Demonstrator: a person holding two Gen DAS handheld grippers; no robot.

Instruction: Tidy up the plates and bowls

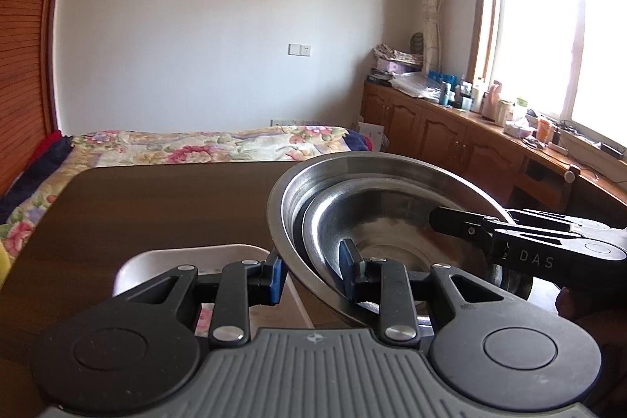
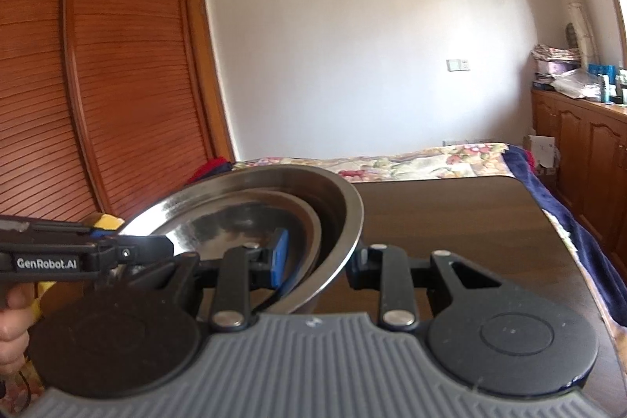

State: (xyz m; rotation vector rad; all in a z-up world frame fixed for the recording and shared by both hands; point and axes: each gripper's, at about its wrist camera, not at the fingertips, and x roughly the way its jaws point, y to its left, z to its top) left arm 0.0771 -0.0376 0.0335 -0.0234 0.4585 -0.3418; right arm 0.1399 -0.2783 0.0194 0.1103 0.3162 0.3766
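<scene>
Both claws — left [image 1: 311,271], right [image 2: 319,263] — astride nested steel bowls' [image 1: 376,206] rims (table [image 1: 156,202] below)

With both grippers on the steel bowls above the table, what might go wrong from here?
1. The outer steel bowl is tilted and pinched only at its rim by the left gripper and right gripper; it may slip.
2. The inner bowl sits loose and off-centre inside; more tilt might slide it out.
3. The white dish lies just below and might be struck.

Dark table [image 1: 156,206] bare beyond; white tray [image 1: 188,261] near left; steel bowls [image 1: 352,190] block right.
</scene>
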